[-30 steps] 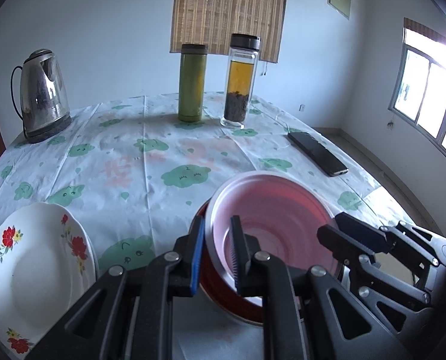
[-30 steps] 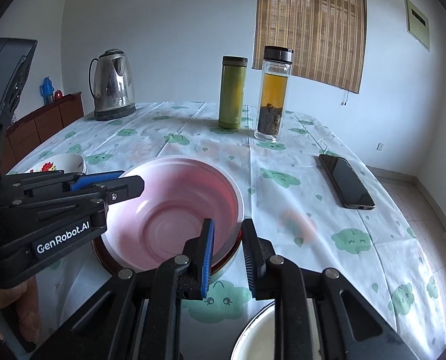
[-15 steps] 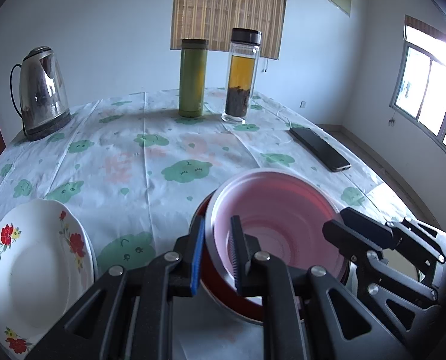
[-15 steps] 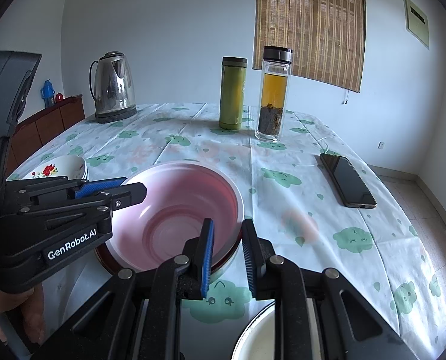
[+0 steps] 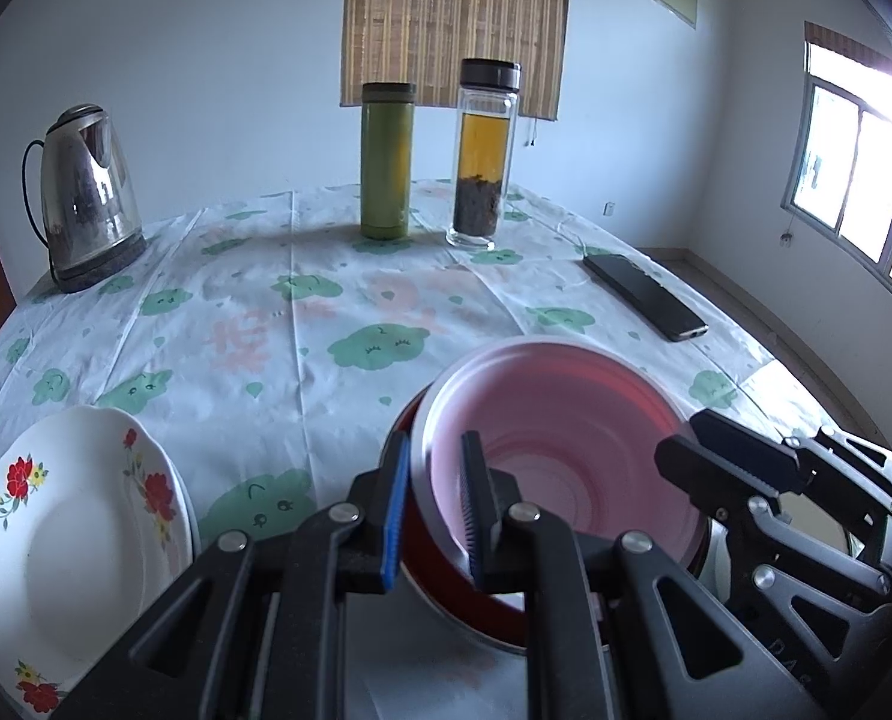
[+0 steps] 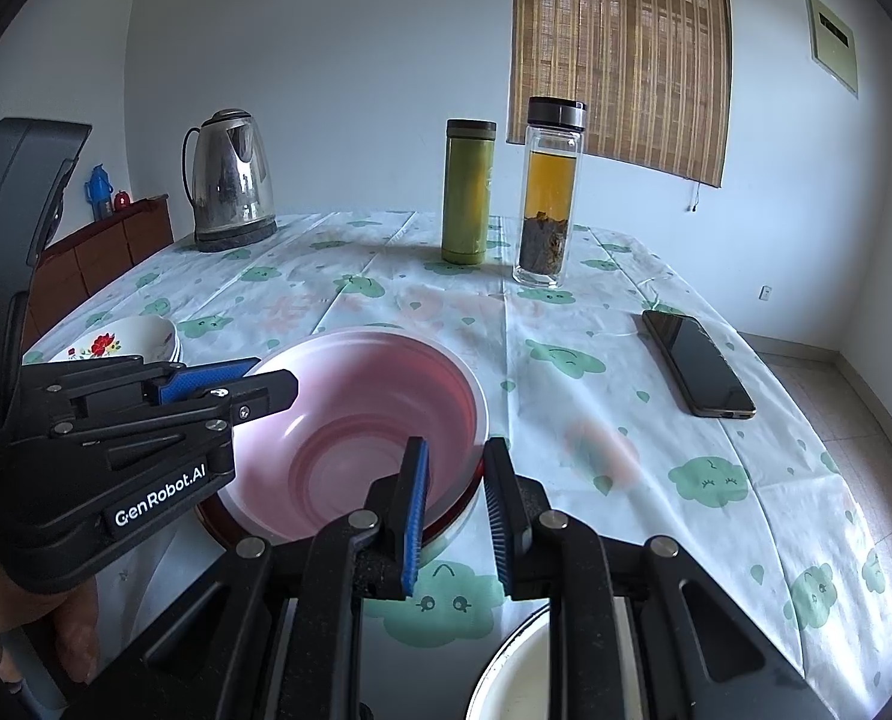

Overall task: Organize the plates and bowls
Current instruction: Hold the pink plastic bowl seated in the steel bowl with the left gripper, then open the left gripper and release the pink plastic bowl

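At table centre, you're clamping both the left hand-held gripper (image 5: 434,507) & right hand-held gripper (image 6: 455,516) on the pink bowl (image 5: 557,438) rim; keep it level.

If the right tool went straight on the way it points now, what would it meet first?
Probably nothing new: the right tool already straddles the near rim of the pink bowl. Pushed on, it would likely slide further over that wall.
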`<action>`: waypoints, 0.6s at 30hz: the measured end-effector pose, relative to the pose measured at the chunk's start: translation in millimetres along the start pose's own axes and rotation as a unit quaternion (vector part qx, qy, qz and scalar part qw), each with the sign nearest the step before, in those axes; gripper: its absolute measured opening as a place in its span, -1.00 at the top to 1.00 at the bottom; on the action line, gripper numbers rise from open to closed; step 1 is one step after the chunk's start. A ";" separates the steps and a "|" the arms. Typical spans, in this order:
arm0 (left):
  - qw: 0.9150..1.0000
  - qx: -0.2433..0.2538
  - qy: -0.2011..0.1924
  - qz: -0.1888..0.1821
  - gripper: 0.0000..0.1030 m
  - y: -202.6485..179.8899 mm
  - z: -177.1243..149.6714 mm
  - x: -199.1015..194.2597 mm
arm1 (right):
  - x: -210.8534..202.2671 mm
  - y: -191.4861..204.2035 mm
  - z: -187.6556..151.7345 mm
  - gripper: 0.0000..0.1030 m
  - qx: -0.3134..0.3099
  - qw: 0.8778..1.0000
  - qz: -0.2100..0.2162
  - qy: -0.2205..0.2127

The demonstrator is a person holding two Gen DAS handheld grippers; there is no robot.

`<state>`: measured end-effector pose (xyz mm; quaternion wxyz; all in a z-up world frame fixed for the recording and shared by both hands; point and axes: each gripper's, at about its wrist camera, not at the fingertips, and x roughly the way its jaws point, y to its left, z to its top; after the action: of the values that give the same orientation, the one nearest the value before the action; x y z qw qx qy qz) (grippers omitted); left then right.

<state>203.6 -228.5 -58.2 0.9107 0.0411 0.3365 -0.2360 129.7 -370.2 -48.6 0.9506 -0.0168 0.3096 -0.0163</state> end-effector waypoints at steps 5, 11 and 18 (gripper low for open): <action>1.000 0.000 0.000 -0.001 0.74 0.4 0.0 -0.2 | -1.0 0.0 0.1 0.57 0.001 1.000 0.002 -0.003; 1.000 0.000 0.001 0.000 0.74 0.6 0.5 -0.6 | -0.8 -0.1 0.1 0.57 0.001 1.000 0.003 -0.003; 1.000 0.000 0.001 -0.001 0.67 0.8 0.5 -1.0 | -2.6 -1.3 -0.2 0.57 0.005 1.000 0.004 -0.008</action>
<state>203.7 -227.5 -57.2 0.9102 0.0406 0.3375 -0.2367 127.5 -371.4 -47.2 0.9530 -0.0112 0.3024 -0.0135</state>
